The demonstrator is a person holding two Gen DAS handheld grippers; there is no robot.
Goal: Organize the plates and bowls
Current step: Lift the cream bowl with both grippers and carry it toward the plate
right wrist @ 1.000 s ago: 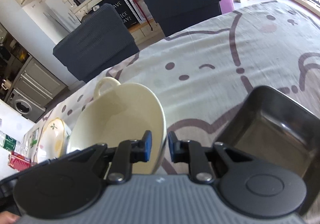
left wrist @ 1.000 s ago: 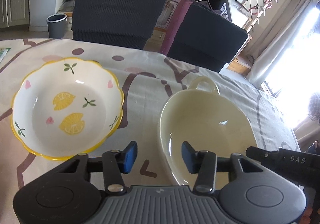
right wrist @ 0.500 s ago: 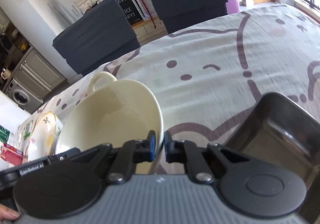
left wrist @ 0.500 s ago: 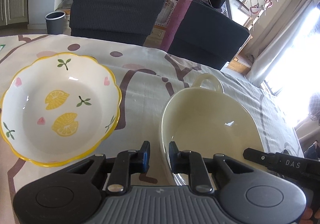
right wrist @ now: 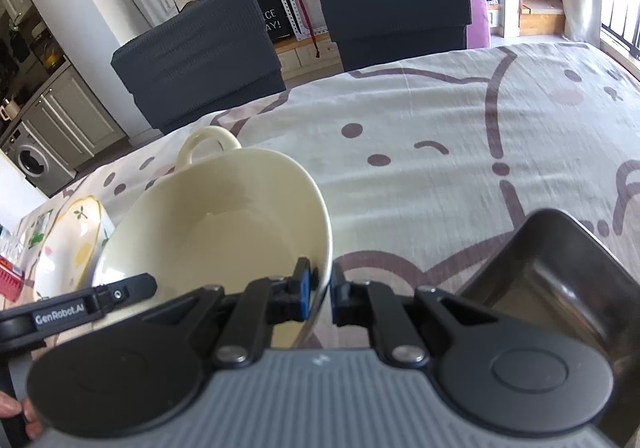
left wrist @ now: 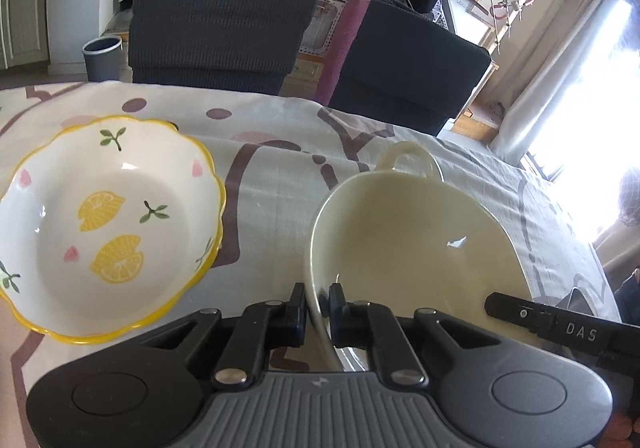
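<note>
Fingers, left gripper [left wrist: 318, 308]: blue-padded, clamped on the near left rim of the cream bowl [left wrist: 412, 244], one pad outside the wall, one inside; its jaws have just been closing onto that rim.

Fingers, right gripper [right wrist: 320, 296]: likewise pinching the same cream bowl [right wrist: 224, 232] on its opposite, right rim, one pad inside, one outside; its jaws finished closing within the last second.

Cream bowl: glossy, deep, with one loop handle on the far side; nothing in it. It is held between both grippers over the tablecloth [left wrist: 276, 172]; whether its base touches the cloth cannot be told.

Lemon-print bowl [left wrist: 104, 224]: white, scalloped yellow rim, lemons and leaves painted inside; no contents. Sits on the cloth to the left of the cream bowl, near but apart from it.

Metal tray [right wrist: 560, 276]: dark, square, deep-sided, nothing in it. Sits just right of the right gripper.

Pose: both grippers slant downward toward the table. Fingers of the person's hand [right wrist: 20, 416] show at the lower left corner of the right wrist view.

Tablecloth: pale, with brown cartoon outlines and dots.

Two dark chairs [left wrist: 216, 20] stand beyond the table's far edge.
</note>
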